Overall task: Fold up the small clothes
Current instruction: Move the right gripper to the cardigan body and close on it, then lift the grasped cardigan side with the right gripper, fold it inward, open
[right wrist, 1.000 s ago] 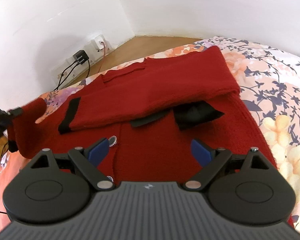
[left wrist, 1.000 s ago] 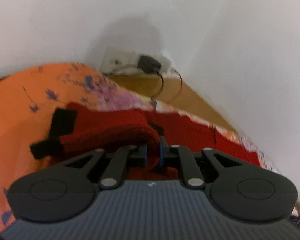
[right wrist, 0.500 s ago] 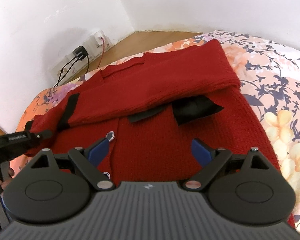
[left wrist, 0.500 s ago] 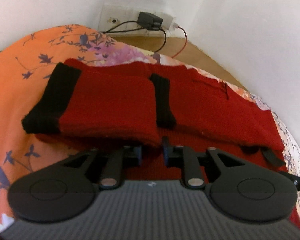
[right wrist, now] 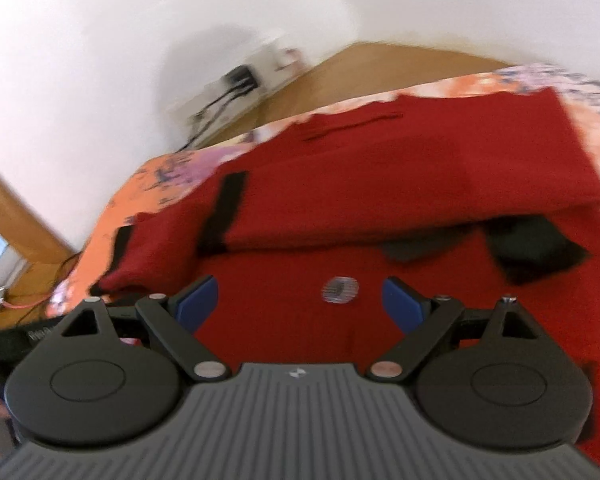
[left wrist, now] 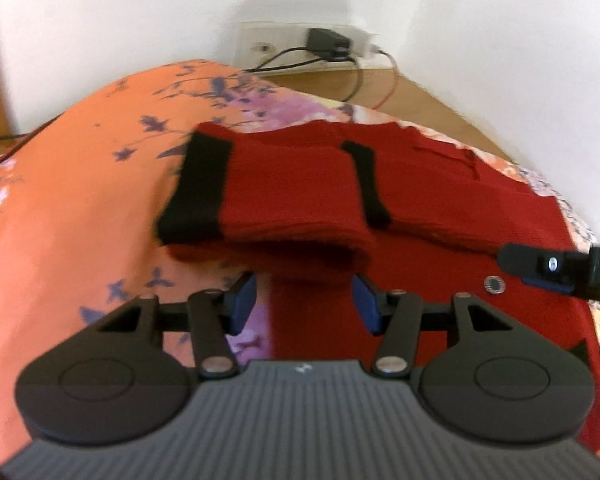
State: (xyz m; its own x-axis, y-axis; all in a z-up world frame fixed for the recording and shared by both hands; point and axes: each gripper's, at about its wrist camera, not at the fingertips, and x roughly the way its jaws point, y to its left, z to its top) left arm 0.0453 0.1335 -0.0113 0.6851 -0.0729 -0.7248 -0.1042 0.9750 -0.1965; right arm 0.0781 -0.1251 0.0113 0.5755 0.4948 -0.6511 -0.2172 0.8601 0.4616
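Note:
A red knitted cardigan [left wrist: 452, 208] with black cuffs lies on a floral bedspread [left wrist: 72, 208]. Both sleeves are folded across its body. One sleeve with its black cuff [left wrist: 198, 192] lies just ahead of my left gripper [left wrist: 304, 304], which is open and empty with red knit between its pads. My right gripper [right wrist: 300, 300] is open and empty, low over the cardigan's front [right wrist: 380, 184] near a silver button [right wrist: 339, 289]. Its finger also shows at the right in the left wrist view [left wrist: 540, 266].
A wall socket strip with a black plug and cables [left wrist: 324, 46] sits at the base of the white wall beyond the bed. Wooden floor [right wrist: 380, 68] runs along the bed's far edge. A black collar piece [right wrist: 536, 246] lies on the cardigan's right.
My left gripper opened and let go of the sleeve, which now lies folded on the cardigan. It drew back a little. My right gripper moved forward and lower over the cardigan's front.

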